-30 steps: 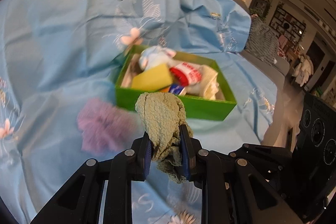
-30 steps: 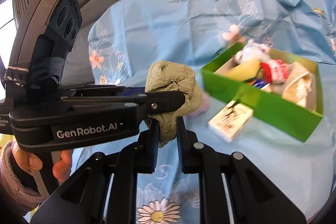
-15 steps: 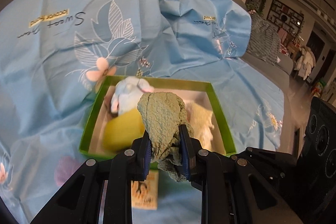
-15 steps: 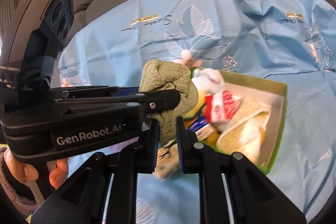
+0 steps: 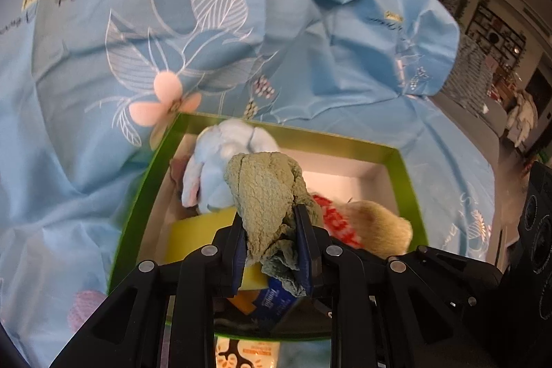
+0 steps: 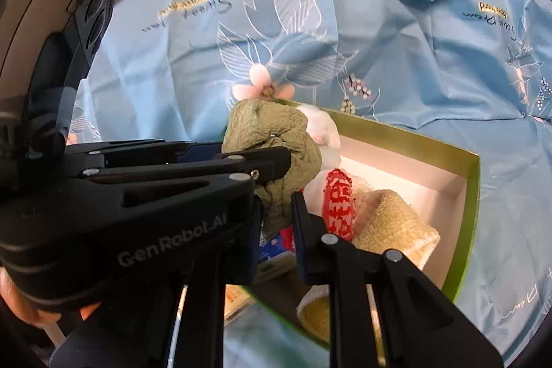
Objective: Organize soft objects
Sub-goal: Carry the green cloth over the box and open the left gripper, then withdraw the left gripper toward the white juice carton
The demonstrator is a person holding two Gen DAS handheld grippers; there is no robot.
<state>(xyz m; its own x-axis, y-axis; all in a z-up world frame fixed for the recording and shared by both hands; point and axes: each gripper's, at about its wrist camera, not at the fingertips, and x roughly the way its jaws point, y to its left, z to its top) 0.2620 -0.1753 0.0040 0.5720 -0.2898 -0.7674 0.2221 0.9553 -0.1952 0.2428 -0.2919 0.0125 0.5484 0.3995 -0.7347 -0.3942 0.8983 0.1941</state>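
Both grippers carry one crumpled green cloth (image 5: 265, 192) over a green box (image 5: 310, 133). My left gripper (image 5: 270, 219) is shut on the cloth's lower half. In the right wrist view the left gripper (image 6: 286, 157) reaches in from the left, clamped on the green cloth (image 6: 269, 126). My right gripper (image 6: 276, 206) has the cloth's hanging tail between its jaws, which are opening; the pads still touch it. The green box (image 6: 472, 195) lies just below.
The box holds a pale blue plush (image 5: 224, 168), a yellow sponge (image 5: 196, 233), a red-and-white roll (image 6: 339, 206), a beige towel (image 6: 390, 223) and a blue tissue pack (image 5: 272, 299). A purple fluffy piece (image 5: 82, 306) lies outside on the blue sheet (image 5: 103, 57).
Both grippers have carried the green cloth from in front of the box to above its contents. The right gripper's jaws stand slightly wider than before.
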